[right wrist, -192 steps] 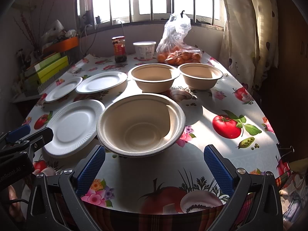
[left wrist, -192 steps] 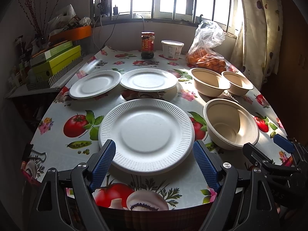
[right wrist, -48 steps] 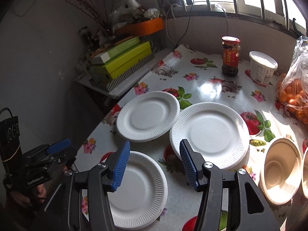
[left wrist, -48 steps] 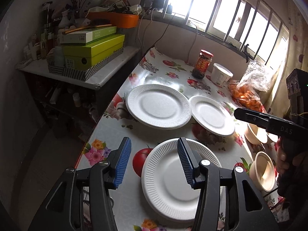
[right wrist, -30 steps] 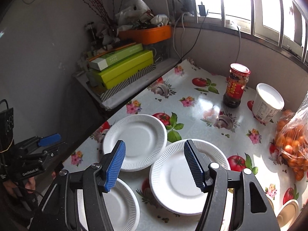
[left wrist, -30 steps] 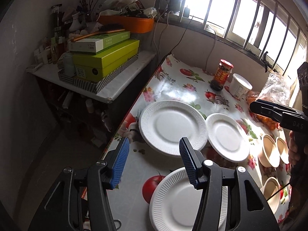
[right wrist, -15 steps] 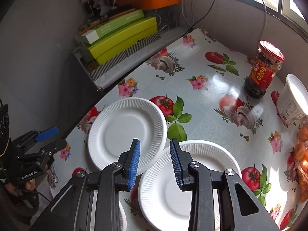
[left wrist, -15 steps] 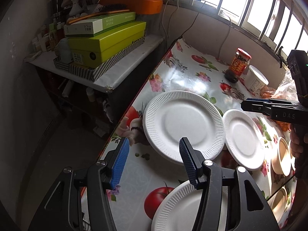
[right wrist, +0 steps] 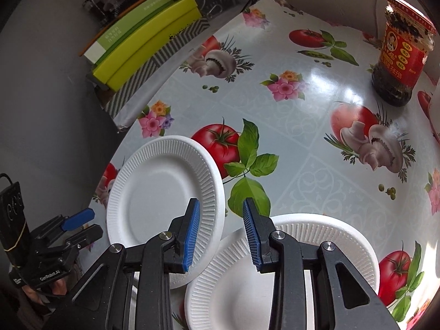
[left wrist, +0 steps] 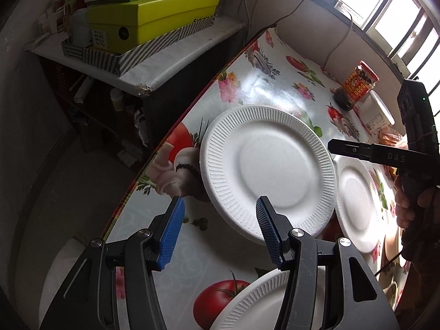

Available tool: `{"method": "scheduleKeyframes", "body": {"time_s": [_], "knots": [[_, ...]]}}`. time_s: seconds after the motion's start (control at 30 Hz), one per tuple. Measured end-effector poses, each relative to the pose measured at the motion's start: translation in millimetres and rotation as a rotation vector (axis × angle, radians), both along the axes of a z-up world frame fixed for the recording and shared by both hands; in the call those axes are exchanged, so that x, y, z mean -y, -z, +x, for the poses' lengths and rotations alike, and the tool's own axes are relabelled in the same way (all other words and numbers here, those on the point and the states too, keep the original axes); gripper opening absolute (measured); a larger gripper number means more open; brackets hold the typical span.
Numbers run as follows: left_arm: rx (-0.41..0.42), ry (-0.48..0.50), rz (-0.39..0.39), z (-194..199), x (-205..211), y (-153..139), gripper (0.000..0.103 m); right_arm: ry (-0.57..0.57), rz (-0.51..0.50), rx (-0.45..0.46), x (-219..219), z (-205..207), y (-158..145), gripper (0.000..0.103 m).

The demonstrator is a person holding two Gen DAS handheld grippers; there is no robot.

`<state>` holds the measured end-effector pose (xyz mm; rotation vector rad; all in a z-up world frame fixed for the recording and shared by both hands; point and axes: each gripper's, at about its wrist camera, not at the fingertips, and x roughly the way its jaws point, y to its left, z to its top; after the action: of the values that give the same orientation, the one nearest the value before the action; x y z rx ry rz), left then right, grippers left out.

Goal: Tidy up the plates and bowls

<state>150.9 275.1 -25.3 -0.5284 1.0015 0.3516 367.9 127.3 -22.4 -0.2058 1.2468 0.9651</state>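
- Bench w/ glossy oilcloth printed w/ tomatoes, mushrooms & flowers carries everything.
- Far white ribbed foam plate, nearest bench's left edge; its rim just overlaps the second white ribbed foam plate beside it.
- Third white ribbed foam plate lies nearest, partly under left claw.
- Left claw, blue pads: jaws wide apart, empty, above far plate's near rim.
- Right claw, blue pads: jaws narrowed, nothing gripped, over where the two plates meet.
- Red-labelled glass sauce jar upright, well apart from plates.
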Motion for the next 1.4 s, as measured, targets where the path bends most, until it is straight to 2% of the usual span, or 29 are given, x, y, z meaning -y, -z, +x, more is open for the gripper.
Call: {"method": "scheduleKeyframes", "body": {"time_s": [0.37, 0.63, 0.83, 1.17, 1.33, 1.4], "knots": [[-0.032, -0.027, -0.030, 5.3, -5.9, 14.6, 0.055, 0.006, 0.005, -0.029, -5.8, 4.0, 12.7, 0.032], [-0.045, -0.032, -0.017, 9.3, -6.2, 19.5, 0.055, 0.003, 0.003, -0.032, -7.5, 3.6, 15.1, 0.032], [-0.068, -0.024, 0.026, 14.4, -1.5, 19.4, 0.055, 0.001, -0.002, -0.032, -8.7, 3.0, 17.0, 0.032], [-0.063, -0.029, 0.032, 15.2, -0.3, 20.3, 0.055, 0.003, 0.005, -0.029, -9.3, 1.0, 16.5, 0.024], [-0.063, -0.025, 0.044, 15.6, 1.0, 20.4, 0.043, -0.010, 0.009, -0.021, -9.9, -1.7, 13.9, 0.019], [-0.063, -0.019, 0.043, 17.3, 2.5, 20.9, 0.035, -0.012, 0.011, -0.017, -9.9, -2.4, 12.7, 0.019]]}}
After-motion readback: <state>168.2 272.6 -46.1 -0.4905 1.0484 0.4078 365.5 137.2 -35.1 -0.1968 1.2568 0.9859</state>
